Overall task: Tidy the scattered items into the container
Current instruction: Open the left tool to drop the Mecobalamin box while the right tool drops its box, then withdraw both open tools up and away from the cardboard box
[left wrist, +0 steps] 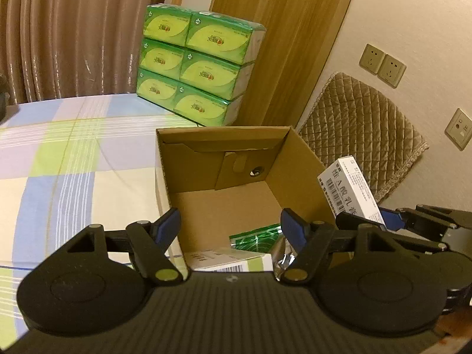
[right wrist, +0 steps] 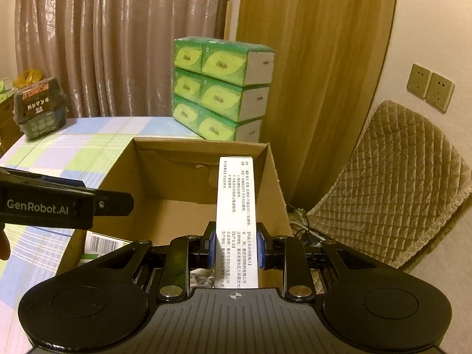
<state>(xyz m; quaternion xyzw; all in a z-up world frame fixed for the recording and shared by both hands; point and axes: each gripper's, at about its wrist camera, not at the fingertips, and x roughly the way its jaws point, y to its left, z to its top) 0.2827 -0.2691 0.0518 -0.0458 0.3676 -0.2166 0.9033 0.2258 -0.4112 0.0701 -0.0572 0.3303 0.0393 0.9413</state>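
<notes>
Right gripper clamping white carton above cardboard box; green sachet inside

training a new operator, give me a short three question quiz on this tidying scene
1. True or false: the right gripper is clamped on the long white printed carton.
2. How many green tissue packs show their faces in the stack? A four, B six, C nine.
3. What green thing lies inside the open brown cardboard box?

Key: 1 true. 2 B. 3 a shiny green foil packet, beside a flat white barcoded carton.
</notes>
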